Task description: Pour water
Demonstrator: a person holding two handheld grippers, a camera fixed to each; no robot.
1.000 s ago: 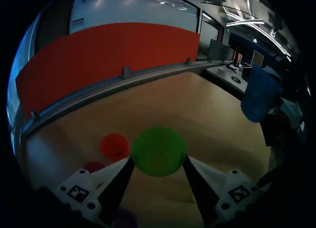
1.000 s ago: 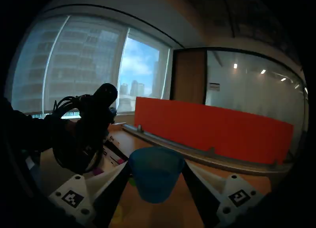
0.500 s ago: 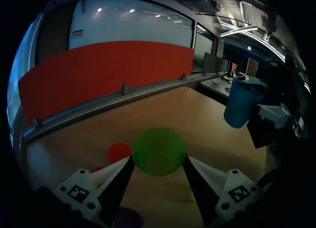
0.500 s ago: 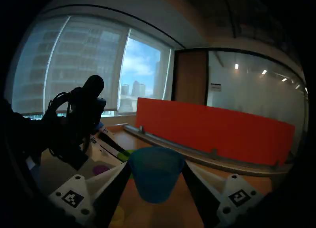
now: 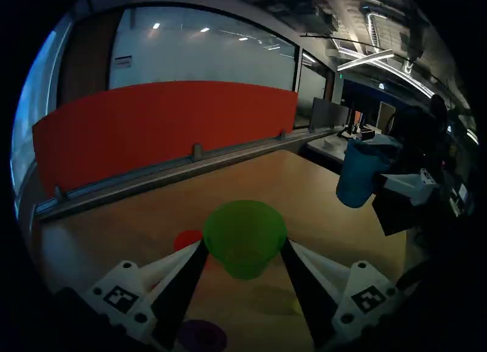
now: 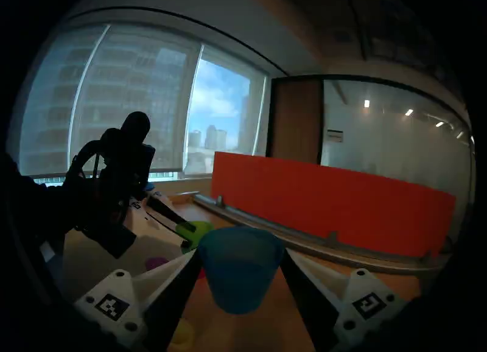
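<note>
In the left gripper view my left gripper (image 5: 243, 248) is shut on a green cup (image 5: 245, 236), held upright above the wooden table (image 5: 292, 187). At the right of that view the right gripper (image 5: 389, 190) holds a blue cup (image 5: 358, 172) in the air. In the right gripper view my right gripper (image 6: 240, 260) is shut on the blue cup (image 6: 240, 267), upright, its inside hidden. Off to its left, the left gripper (image 6: 164, 217) and the green cup (image 6: 199, 230) appear, with the hand holding them dark against the window.
A red disc (image 5: 187, 239) and a purple disc (image 5: 201, 337) lie on the table under the left gripper. A yellow disc (image 6: 182, 338) and a purple one (image 6: 157, 264) lie below the right gripper. An orange divider panel (image 5: 164, 123) on a grey rail runs along the table's far edge.
The left gripper has tilted up and risen, so the red disc slid lower and the divider rose in view. The two grippers have come closer; the green cup now appears beside the blue cup.
</note>
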